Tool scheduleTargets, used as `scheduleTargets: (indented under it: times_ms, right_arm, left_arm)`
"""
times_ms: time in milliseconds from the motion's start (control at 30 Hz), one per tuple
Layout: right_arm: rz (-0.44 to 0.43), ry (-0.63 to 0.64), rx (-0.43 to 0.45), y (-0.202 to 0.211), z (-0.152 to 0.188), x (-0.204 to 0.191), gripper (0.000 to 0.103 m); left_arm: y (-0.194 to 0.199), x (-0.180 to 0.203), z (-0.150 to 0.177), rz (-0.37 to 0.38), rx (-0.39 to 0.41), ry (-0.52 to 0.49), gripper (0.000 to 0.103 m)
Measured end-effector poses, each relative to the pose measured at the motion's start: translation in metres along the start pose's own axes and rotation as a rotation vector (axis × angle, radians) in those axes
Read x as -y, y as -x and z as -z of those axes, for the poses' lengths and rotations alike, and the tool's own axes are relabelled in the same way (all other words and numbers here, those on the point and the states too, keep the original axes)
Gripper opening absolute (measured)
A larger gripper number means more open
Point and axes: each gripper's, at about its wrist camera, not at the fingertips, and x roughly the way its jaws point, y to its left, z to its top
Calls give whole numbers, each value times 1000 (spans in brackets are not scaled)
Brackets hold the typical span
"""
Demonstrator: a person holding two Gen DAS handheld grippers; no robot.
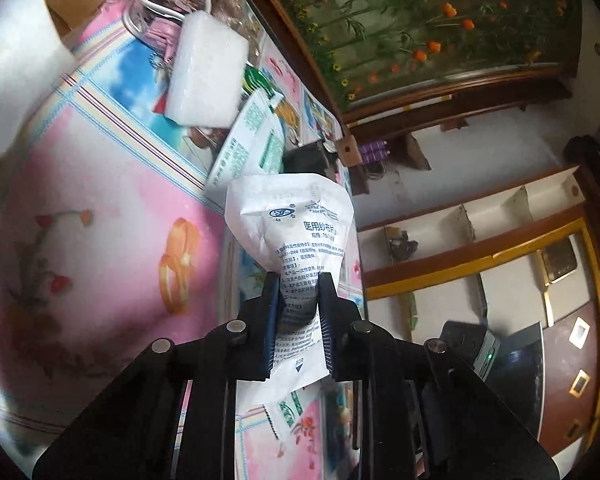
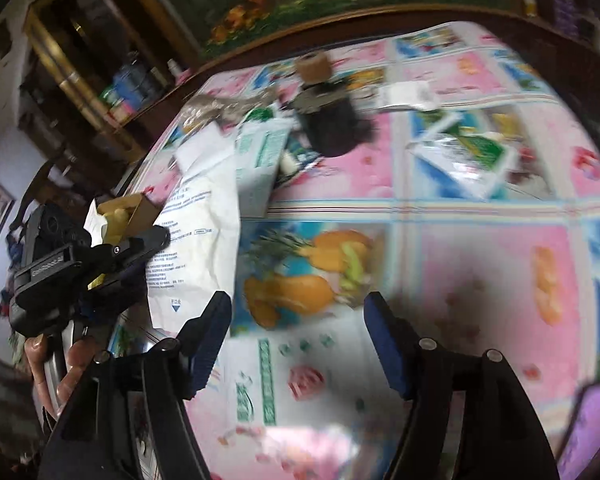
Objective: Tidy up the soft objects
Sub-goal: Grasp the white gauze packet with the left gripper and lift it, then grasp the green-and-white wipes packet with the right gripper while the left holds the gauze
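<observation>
Your left gripper (image 1: pixel 298 312) pinches the white gauze packet (image 1: pixel 290 220), lifted off the floral tablecloth (image 1: pixel 100 208); its lower end hides between the fingers. Your right gripper (image 2: pixel 298 344) hangs spread and empty above that cloth, the green packets (image 2: pixel 466 156) beyond it motion-blurred.

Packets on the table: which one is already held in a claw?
The white gauze packet with blue print, pinched and crumpled in the left claw. The green-and-white packets lie loose on the tablecloth, and the right claw is open, holding nothing.

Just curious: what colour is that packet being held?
White packet with blue print, clearest from left wrist.
</observation>
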Motion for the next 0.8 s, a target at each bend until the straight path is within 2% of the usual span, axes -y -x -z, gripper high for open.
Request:
scheduleTargets:
  times_ms: [67,133,200,267,333,367,400,467,533,600,667,800]
  right_arm:
    - [14,-31,7,8,8,5,80]
    - [60,-45,-26,5,17,7,80]
    - [101,-38,-41,-1,25,4,80]
    - [104,-28,-58,-10,25,-2,80]
    - [125,12,-54,-18,27,-12,83]
    - [177,45,-64,-23,28,-20,87]
    - [238,92,-85,-31,29,-32,95]
    - [259,151,-120,-41,34,-45,103]
    - [300,214,-128,-48,37,-55,103]
    - [278,212,-122,-45,38,-52,103]
    - [294,210,-116,-46,38,-50,100]
    - [311,196,-79,-41,36,-50,77]
  left_arm:
    - [4,2,-1,10,14,-8,17]
    - [9,2,-2,25,32,-4,17]
    - [14,0,-3,36,56,3,17]
    - [16,-2,-4,55,63,20,17]
    - [19,-1,-4,40,74,11,17]
    - [20,0,-4,38,79,5,17]
    - [22,1,-5,36,86,2,17]
    - [25,2,-5,37,96,1,17]
    - [25,2,-5,45,95,3,17]
    - [23,1,-5,38,86,3,17]
    - [23,0,-3,45,72,12,17]
    - [25,4,-2,47,76,-5,17]
